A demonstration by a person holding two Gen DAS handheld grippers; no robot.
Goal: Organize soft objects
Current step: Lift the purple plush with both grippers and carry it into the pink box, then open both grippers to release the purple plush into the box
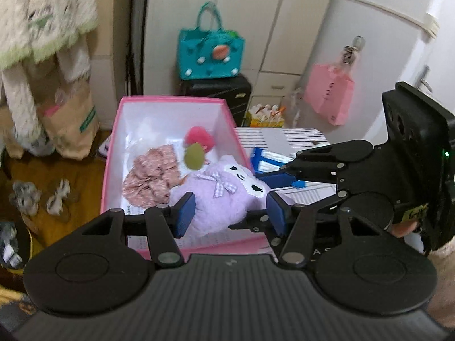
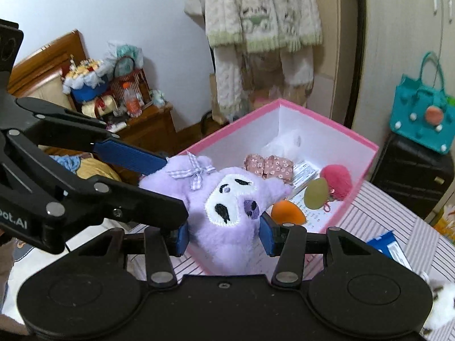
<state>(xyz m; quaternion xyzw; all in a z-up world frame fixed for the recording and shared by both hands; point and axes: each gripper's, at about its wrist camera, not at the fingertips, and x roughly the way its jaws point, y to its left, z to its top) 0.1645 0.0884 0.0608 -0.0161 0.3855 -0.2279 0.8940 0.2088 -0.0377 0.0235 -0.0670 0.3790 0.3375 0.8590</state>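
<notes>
Over the pink box (image 2: 327,119), both grippers clamp the purple plush (image 2: 227,207), lying crosswise, face up.

Left wrist cam looks fwd and down along its fingers, close above the pink box (image 1: 113,153), facing the cupboards. Right wrist cam looks down from the other side, toward the bed corner. Both share the box and purple plush (image 2: 227,213)
</notes>
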